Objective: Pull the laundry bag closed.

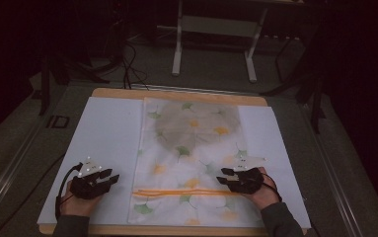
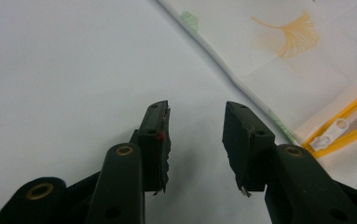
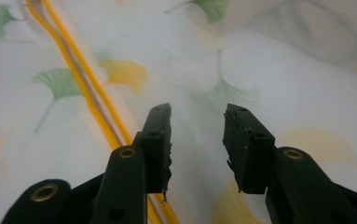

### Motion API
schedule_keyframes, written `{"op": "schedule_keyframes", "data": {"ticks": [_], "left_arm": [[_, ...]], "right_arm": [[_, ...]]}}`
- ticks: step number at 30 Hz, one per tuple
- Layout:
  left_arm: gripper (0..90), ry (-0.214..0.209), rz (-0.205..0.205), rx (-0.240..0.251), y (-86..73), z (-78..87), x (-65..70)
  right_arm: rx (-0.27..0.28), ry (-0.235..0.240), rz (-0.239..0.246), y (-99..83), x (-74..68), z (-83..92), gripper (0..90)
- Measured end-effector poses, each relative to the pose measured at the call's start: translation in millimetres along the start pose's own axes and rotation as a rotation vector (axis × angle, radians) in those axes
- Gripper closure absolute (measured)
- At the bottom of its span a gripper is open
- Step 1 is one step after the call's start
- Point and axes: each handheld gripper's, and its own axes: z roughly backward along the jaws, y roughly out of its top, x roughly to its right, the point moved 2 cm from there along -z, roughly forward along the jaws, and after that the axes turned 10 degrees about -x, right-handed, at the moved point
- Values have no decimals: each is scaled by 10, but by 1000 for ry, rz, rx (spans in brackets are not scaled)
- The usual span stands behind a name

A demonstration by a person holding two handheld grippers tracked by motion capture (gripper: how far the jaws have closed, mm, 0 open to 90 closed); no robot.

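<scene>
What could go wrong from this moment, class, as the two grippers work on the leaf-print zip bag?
1. The left gripper stands open over the bare white sheet, beside the bag's edge; closing here might pinch the sheet instead of the bag.
2. The zipper pull is small and lies flat, so the jaws might slip off it.
3. The right gripper hovers open beside the orange zipper; it could bunch the thin fabric.

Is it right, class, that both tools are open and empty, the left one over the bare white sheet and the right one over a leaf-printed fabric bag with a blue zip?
Not quite: the zip is orange-yellow, not blue, as the right gripper view shows. The rest holds: the left tool is open and empty over the bare white sheet, and the right tool is open and empty over the leaf-printed fabric bag.
</scene>
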Motion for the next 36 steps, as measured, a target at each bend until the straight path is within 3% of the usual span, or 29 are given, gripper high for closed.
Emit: {"op": "schedule_keyframes", "data": {"ticks": [12, 36], "left_arm": [[587, -26, -1, -2, 5, -4, 44], [564, -20, -12, -8, 4, -25, 68]], "right_arm": [[26, 84, 66, 303, -250, -254, 644], [21, 180, 196, 753, -679, -610, 644]]}}
